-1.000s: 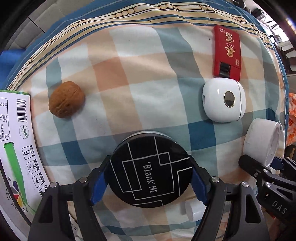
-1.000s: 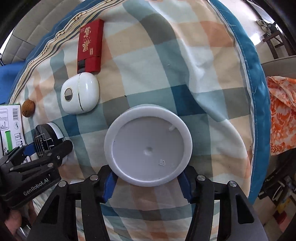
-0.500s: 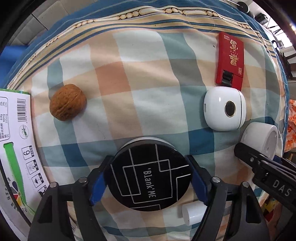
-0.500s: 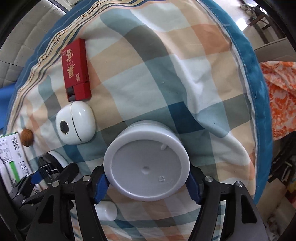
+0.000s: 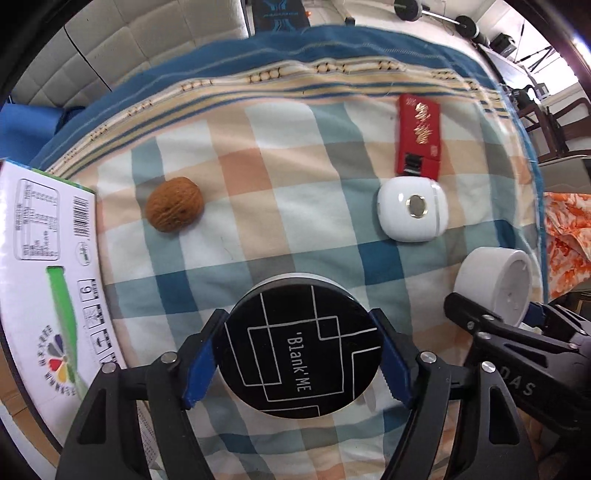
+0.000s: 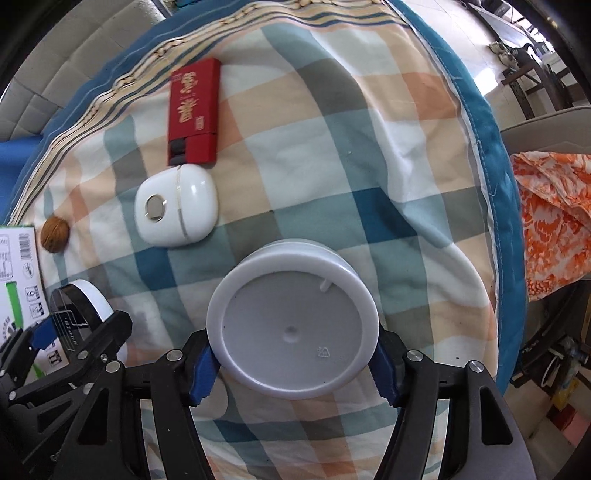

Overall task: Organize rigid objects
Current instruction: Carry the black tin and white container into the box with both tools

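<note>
A checked cloth (image 5: 280, 206) in orange, teal, grey and white covers the surface, with a beige patterned band and a blue border (image 5: 332, 40) along its far edge. A white carton (image 5: 44, 266) printed with a barcode and a green stripe lies at the left. Orange-and-white patterned fabric (image 6: 554, 221) sits off the right edge. Pale tufted upholstery (image 5: 147, 40) stands behind, at far left.

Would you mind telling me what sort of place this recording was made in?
Probably a home, perhaps a living room: a checked cloth covers the surface, a cushioned sofa back stands behind it, and dumbbells lie on the floor.
</note>
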